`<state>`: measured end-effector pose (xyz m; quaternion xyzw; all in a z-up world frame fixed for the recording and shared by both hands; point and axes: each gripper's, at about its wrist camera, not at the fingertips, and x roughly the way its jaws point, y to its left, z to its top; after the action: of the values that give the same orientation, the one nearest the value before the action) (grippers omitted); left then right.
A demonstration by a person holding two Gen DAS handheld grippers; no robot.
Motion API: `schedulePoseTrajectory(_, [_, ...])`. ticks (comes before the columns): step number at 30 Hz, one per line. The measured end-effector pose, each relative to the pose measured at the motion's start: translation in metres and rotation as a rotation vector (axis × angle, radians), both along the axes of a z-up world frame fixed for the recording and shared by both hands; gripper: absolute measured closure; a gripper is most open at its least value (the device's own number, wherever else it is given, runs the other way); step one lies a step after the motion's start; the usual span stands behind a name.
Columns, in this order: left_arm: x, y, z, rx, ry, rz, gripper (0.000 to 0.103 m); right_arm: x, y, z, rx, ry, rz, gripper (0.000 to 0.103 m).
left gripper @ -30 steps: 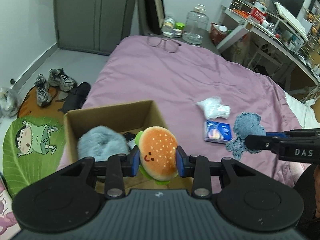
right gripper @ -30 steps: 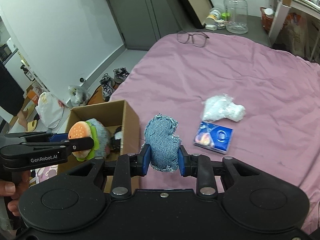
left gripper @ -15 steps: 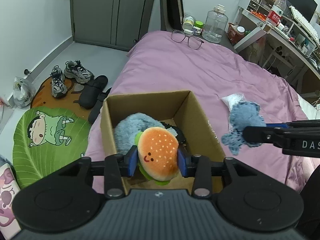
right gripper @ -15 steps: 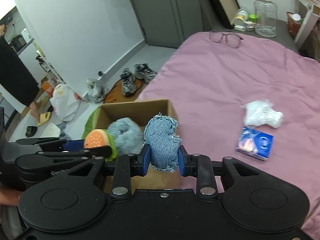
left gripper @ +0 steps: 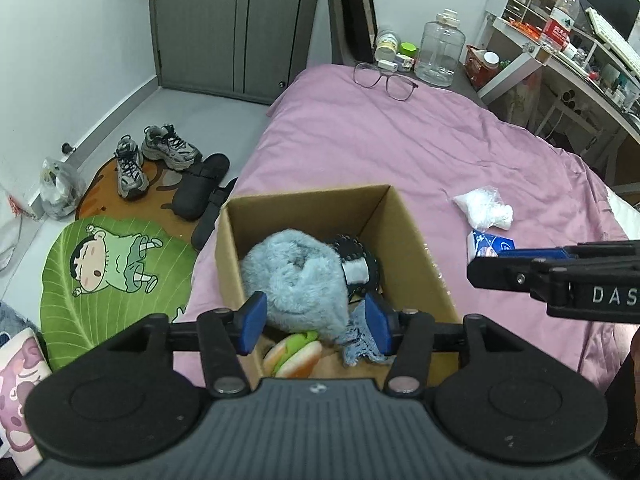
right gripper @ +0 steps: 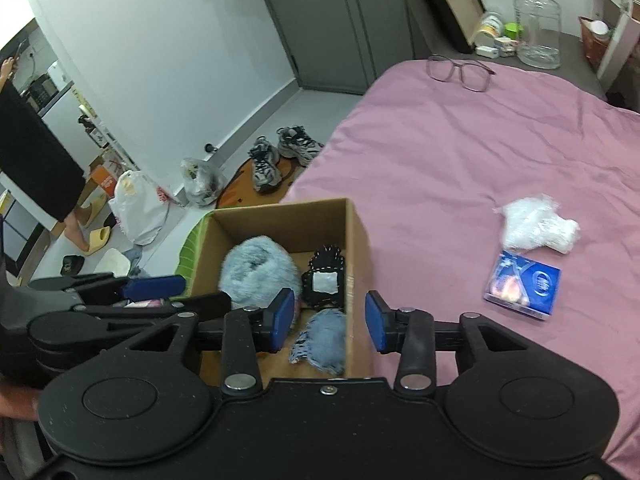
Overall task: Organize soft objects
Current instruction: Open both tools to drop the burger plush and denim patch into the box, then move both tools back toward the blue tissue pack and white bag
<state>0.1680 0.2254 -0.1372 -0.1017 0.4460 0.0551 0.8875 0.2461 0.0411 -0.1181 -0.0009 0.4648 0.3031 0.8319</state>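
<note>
A cardboard box (left gripper: 404,232) stands on the pink bed's left edge; it also shows in the right wrist view (right gripper: 356,240). Inside lie a fluffy blue plush (left gripper: 296,276), a black studded item (left gripper: 356,264), a burger plush (left gripper: 294,354) and a denim patch (left gripper: 358,344). The right wrist view shows the fluffy plush (right gripper: 256,272), the black item (right gripper: 324,280) and the denim patch (right gripper: 324,340). My left gripper (left gripper: 314,322) is open and empty above the box's near side. My right gripper (right gripper: 330,322) is open and empty over the box's right wall.
On the bed to the right lie a white crumpled bag (right gripper: 536,226) and a blue packet (right gripper: 524,284). Glasses (left gripper: 384,80) rest at the bed's far end. Shoes (left gripper: 152,156) and a green cartoon mat (left gripper: 112,276) are on the floor left.
Both grippers opened over the box. The burger plush dropped from the left gripper and the denim patch from the right; both now lie inside the box.
</note>
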Motion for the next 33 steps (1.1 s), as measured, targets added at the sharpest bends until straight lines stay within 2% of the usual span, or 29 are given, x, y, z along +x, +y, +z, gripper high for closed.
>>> schedulePoseTrajectory(6, [0.012, -0.020, 0.006, 0.003, -0.015, -0.036, 0.039, 0.003, -0.031, -0.008, -0.028, 0.003, -0.054, 0.056])
schedulePoseTrajectory(10, [0.020, -0.039, 0.007, 0.011, -0.016, -0.071, 0.036, 0.007, -0.057, -0.014, -0.037, 0.018, -0.099, 0.054])
schedulePoseTrajectory(13, [0.028, -0.053, 0.008, 0.018, -0.010, -0.100, 0.035, 0.010, -0.072, -0.017, -0.036, 0.019, -0.122, 0.050])
schedulePoseTrajectory(25, [0.060, -0.093, 0.008, 0.021, 0.001, -0.132, 0.034, 0.034, -0.126, -0.034, -0.002, 0.064, -0.192, 0.050])
schedulePoseTrajectory(33, [0.093, -0.117, -0.008, 0.003, 0.039, -0.152, 0.034, 0.058, -0.151, -0.056, 0.009, 0.108, -0.232, 0.050])
